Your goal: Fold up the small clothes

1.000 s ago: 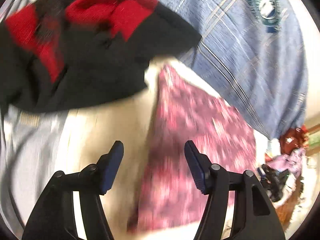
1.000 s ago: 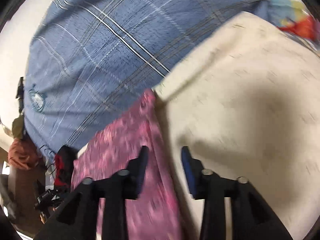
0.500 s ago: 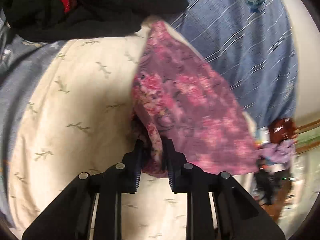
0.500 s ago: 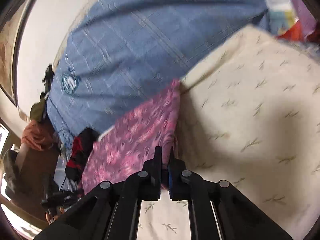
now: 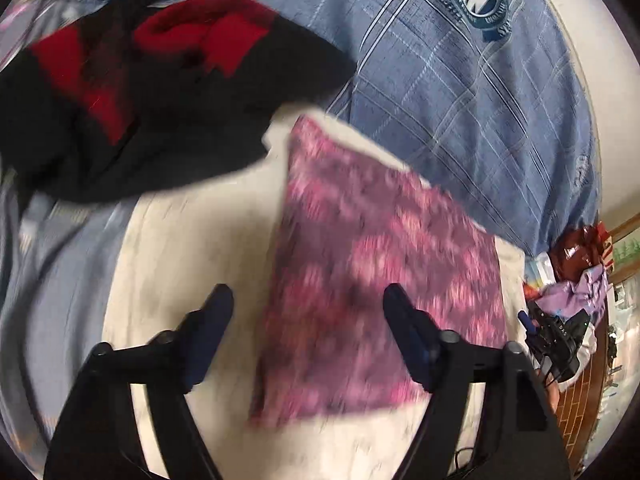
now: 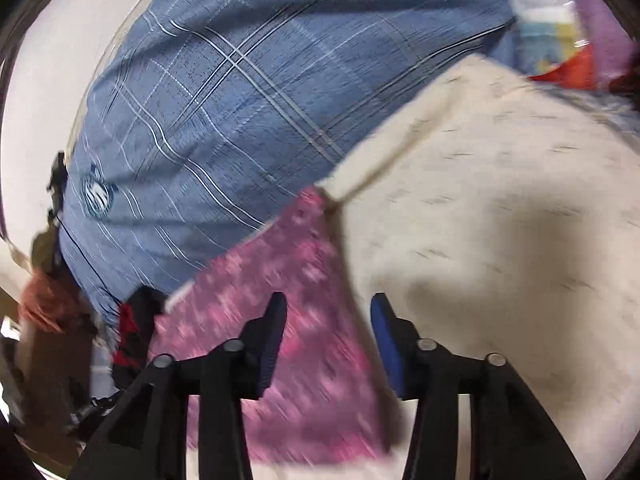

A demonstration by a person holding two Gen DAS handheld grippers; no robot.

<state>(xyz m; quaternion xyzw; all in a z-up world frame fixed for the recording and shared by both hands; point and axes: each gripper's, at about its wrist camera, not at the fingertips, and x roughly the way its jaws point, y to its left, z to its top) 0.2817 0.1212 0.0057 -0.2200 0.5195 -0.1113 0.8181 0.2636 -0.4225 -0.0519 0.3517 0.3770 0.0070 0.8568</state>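
A pink and purple patterned cloth (image 5: 380,280) lies flat on a cream sheet (image 5: 192,232). It also shows in the right wrist view (image 6: 280,320). My left gripper (image 5: 306,320) is open and empty, held above the cloth's near left edge. My right gripper (image 6: 328,332) is open and empty, above the cloth's right edge, where it meets the cream sheet (image 6: 500,240). Both views are blurred by motion.
A black and red garment (image 5: 140,88) lies at the far left. A blue plaid cover (image 5: 460,100) lies behind the cloth and also shows in the right wrist view (image 6: 240,100). Clutter and a brick floor (image 5: 576,392) are at the right edge.
Half a second ago both grippers were shut on the pink cloth's edges. Now both are open and pulled back, and the cloth lies flat.
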